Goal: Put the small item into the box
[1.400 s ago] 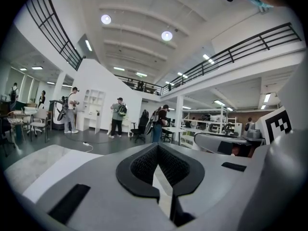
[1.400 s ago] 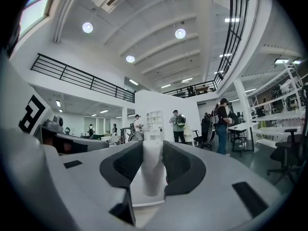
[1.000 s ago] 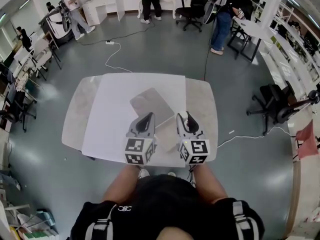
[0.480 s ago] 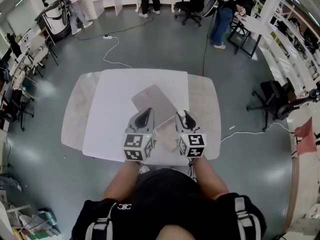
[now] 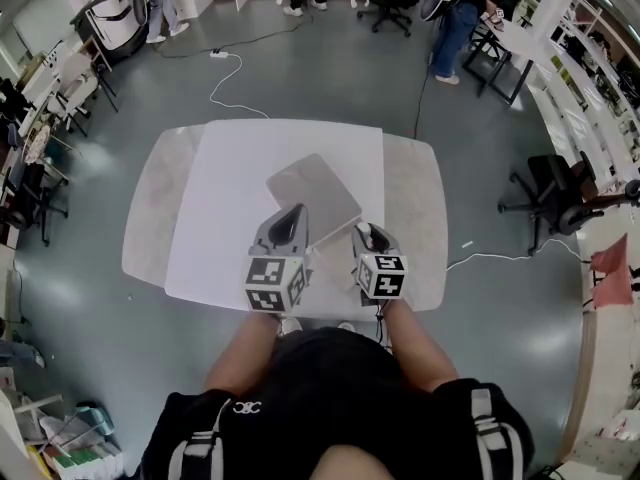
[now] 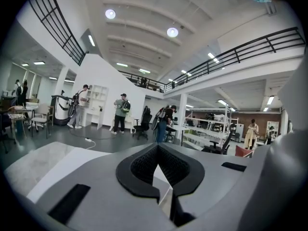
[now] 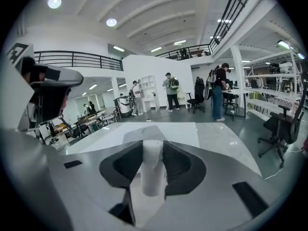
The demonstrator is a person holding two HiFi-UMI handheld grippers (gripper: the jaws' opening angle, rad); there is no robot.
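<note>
Very little has changed in the last second, and that is the point to note. Your right tongs (image 7: pixel 153 160) have kept the same half-open spread, pads pressed on either side of a small white roll (image 7: pixel 153 172) that stands upright between them, its top poking just above the pads. That roll is the item the task wants moved, and it has not left your grip.

Your left tongs (image 6: pixel 157 150) are closed, tips together, with nothing between them. They sit just beside the right tongs, on their left.

What has moved is mostly your head: the surface (image 5: pixel 160 208) and its white sheet (image 5: pixel 240 188) now sit higher in the head view than a second ago. The right tongs also seem to have drawn back a touch, so the flat grey box (image 5: pixel 313 196) lies just ahead of both tongs and slightly left of the right ones, with its near corner close to the left tongs' tips. Nothing is touching it that I can see.

So I'd judge the carry to be paused short of the box, not advancing. From here its top reads as a plain closed slab and I cannot make out an opening. You probably need the empty left tongs to open it before the roll can go in
</note>
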